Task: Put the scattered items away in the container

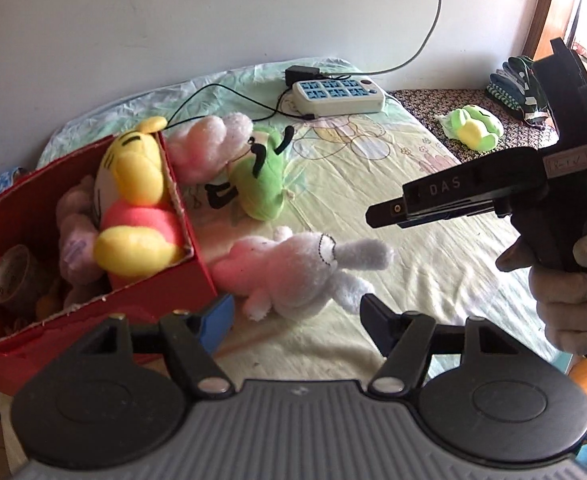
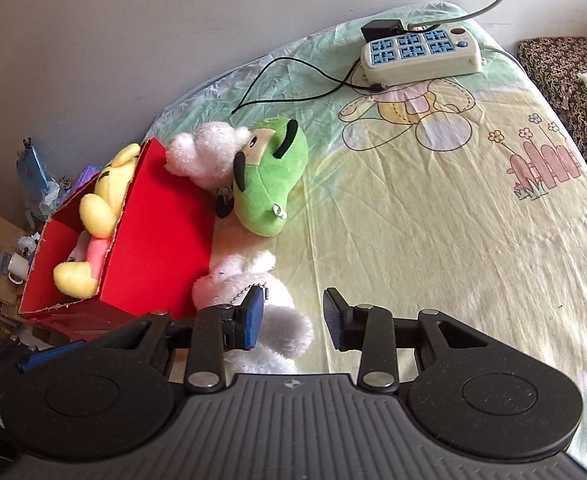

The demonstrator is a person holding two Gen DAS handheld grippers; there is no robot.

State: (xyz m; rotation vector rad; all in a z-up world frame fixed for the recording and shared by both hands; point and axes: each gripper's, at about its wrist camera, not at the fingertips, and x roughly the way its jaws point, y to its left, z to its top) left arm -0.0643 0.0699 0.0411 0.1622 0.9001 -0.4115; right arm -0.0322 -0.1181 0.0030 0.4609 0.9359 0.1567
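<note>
My left gripper (image 1: pixel 293 320) and right gripper (image 2: pixel 293 320) tilt downward over the white plush rabbit (image 1: pixel 293 272), both spread and empty.

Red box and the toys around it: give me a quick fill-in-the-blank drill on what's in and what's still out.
1. The yellow bear plush lies inside the ____ box.
2. The green plush lies on the bed sheet, ____ the box.
3. The power strip has ____ sockets.
4. Nothing sits between the fingers of the left gripper; the toy nearest to it is the ____ plush.

Missing words: red; outside; blue; white
</note>
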